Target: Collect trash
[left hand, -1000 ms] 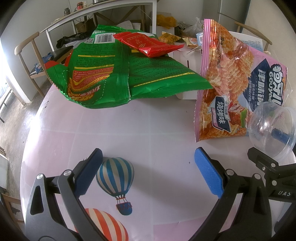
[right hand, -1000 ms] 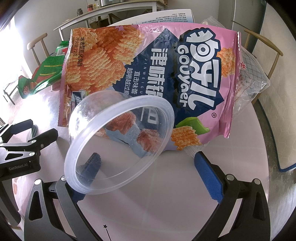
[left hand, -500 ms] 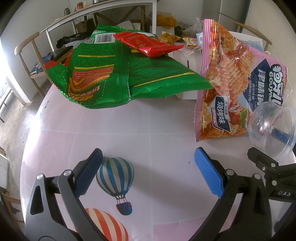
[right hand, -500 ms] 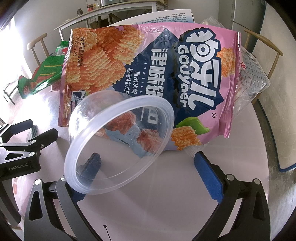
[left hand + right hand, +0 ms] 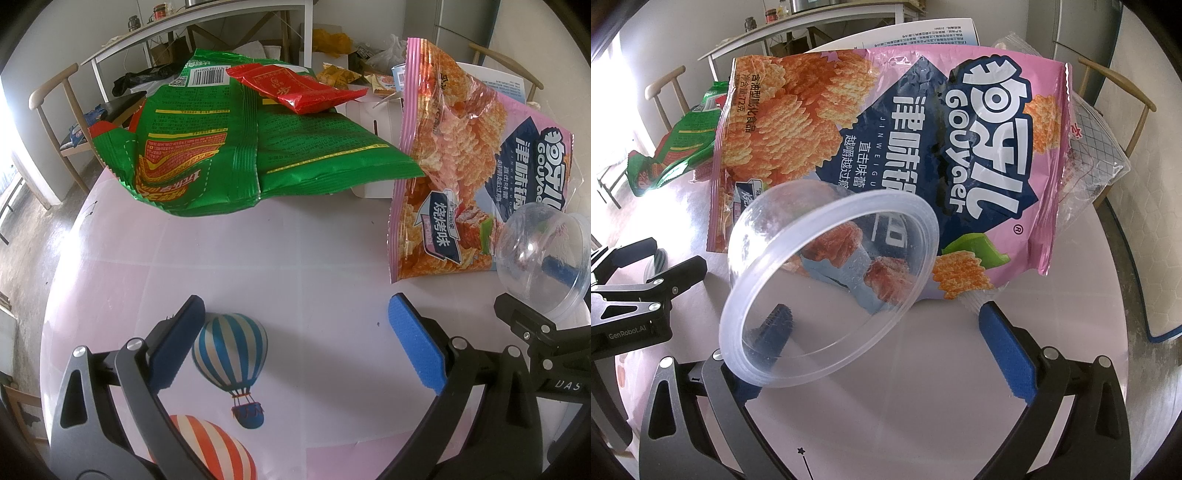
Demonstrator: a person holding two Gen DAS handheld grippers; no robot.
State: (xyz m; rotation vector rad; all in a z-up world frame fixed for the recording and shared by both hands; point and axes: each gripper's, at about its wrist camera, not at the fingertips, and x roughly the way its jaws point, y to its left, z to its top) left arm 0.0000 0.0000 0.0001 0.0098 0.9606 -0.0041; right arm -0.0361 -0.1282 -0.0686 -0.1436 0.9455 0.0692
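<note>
A clear plastic bowl (image 5: 827,288) lies tipped on its side over the left finger of my right gripper (image 5: 894,339), which is open. The finger pokes into the bowl. The bowl also shows at the right of the left wrist view (image 5: 543,258). Behind it leans a pink chip bag (image 5: 923,147), also in the left wrist view (image 5: 461,184). A green snack bag (image 5: 240,140) with a small red packet (image 5: 295,88) on top lies at the table's far side. My left gripper (image 5: 295,339) is open and empty over the balloon-print tablecloth (image 5: 229,354).
A white box (image 5: 373,114) with more wrappers stands behind the bags. A clear plastic bag (image 5: 1097,147) lies right of the pink bag. Wooden chairs (image 5: 55,110) and a long white table (image 5: 184,33) stand around the round table.
</note>
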